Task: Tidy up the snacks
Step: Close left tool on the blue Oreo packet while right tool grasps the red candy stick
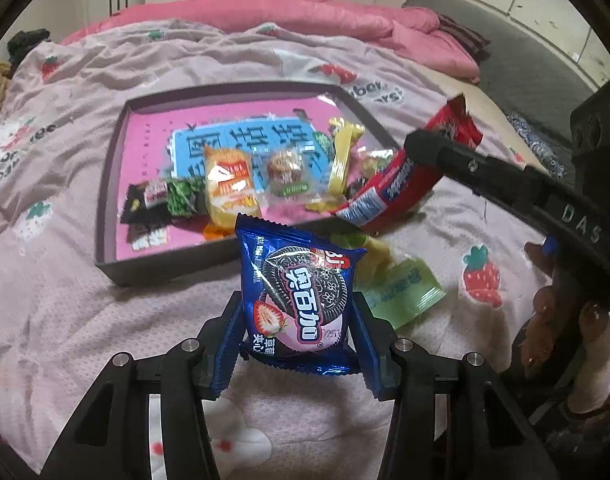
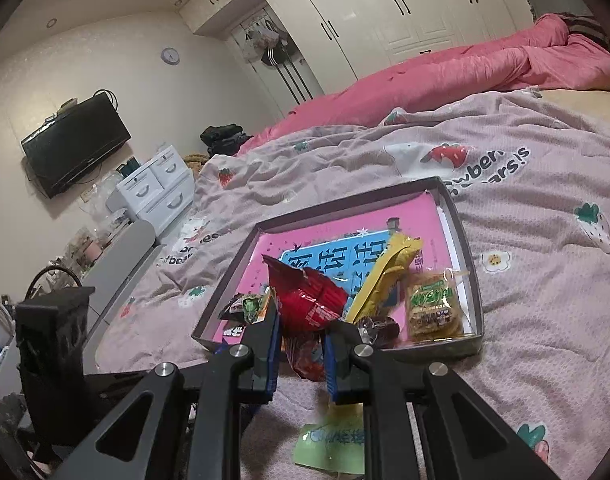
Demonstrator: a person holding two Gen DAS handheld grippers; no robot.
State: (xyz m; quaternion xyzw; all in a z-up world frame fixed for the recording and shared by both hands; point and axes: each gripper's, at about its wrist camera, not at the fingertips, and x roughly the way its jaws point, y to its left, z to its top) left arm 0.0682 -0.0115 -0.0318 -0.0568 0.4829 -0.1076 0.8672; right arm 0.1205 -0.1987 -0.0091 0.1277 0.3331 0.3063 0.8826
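Blue cookie pack (image 1: 301,300): foil pouch printed with a dark sandwich cookie and a strawberry, upright, clamped between the left gripper (image 1: 297,320) pads, near the tray's front wall. Red pack (image 2: 309,304): crinkled, tilted, pinched at its near end by the right gripper (image 2: 301,344), above the tray's near right edge. Tray (image 1: 109,184): shallow, dark-walled, pink-floored, lying on the bed. Inside, along the near side: black and green pouches (image 1: 161,200), orange-yellow pack (image 1: 231,184), clear cookie pack (image 1: 285,178), yellow bar (image 1: 343,152). Green pack (image 1: 405,292): flat on the bed, right of the blue pack.
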